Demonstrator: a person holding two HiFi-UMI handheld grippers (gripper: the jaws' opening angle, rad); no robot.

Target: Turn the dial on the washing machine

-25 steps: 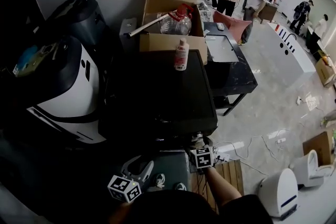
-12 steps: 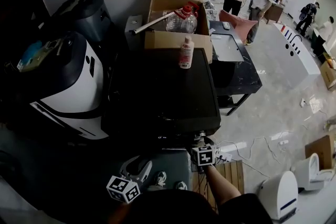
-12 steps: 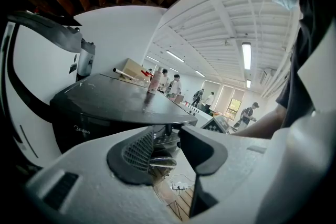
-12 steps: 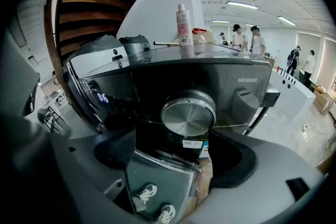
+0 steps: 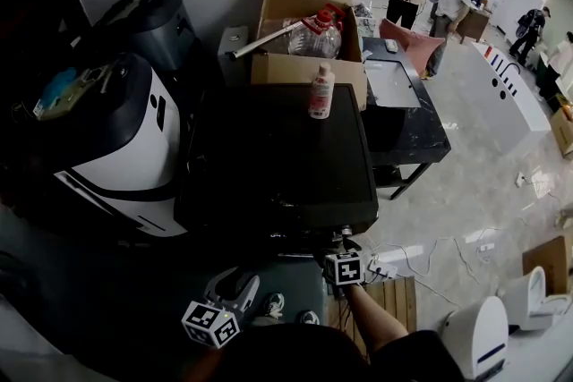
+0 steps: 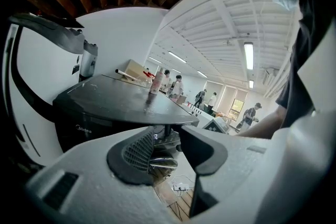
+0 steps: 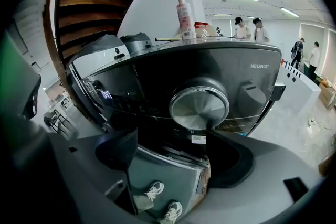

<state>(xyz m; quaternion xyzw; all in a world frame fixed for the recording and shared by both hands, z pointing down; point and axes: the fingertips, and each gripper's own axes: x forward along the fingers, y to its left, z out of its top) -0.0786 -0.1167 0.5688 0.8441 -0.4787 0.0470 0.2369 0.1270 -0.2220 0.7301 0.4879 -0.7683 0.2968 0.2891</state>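
The black washing machine (image 5: 277, 161) fills the middle of the head view. Its round silver dial (image 7: 198, 105) sits on the glossy front panel, seen close in the right gripper view. My right gripper (image 7: 176, 157) is open just below and in front of the dial without touching it. Its jaws have just been closing a little, with nothing between the pads. In the head view this right gripper (image 5: 340, 241) is at the washer's front edge. My left gripper (image 5: 240, 284) hangs lower left of it, open and empty (image 6: 170, 155).
A pink-and-white bottle (image 5: 320, 91) stands at the back of the washer top. Behind it is a cardboard box (image 5: 300, 67) with a plastic jug. A white-and-black appliance (image 5: 116, 139) stands at the left, a dark table (image 5: 407, 116) at the right. Several people stand far back.
The right gripper has sunk slightly at the washer's front edge. The left gripper has stayed put. The head view has drifted a little.
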